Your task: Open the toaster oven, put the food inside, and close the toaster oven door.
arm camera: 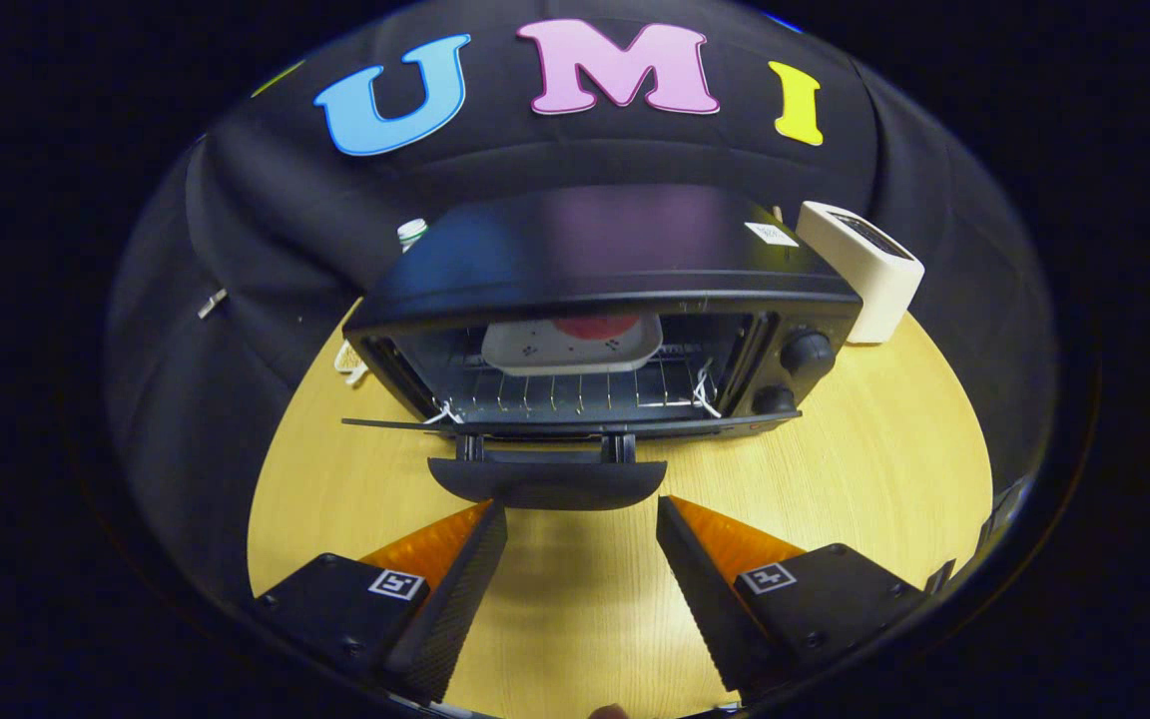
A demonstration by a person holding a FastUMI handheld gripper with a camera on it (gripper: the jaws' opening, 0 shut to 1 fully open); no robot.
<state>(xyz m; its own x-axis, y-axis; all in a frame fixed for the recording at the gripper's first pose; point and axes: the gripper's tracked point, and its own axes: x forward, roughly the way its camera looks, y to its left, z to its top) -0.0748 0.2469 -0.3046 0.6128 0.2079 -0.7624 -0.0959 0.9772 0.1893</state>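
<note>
Pale wooden tabletop carries a black toaster oven near its back edge, long axis running left to right, mouth facing the gripper. Its door lies folded down flat, the handle just ahead of the fingertips. On the wire rack inside sits a white tray holding something red. Two knobs occupy the right panel. A white box stands at the back right. The jaws are apart, gripping nothing.

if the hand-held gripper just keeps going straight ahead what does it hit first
Most likely the door handle of the open toaster oven. It sits just ahead of the open hand-held gripper, centred on the gap between its fingers. Depth is hard to judge, so it might pass just over or under it.
</note>
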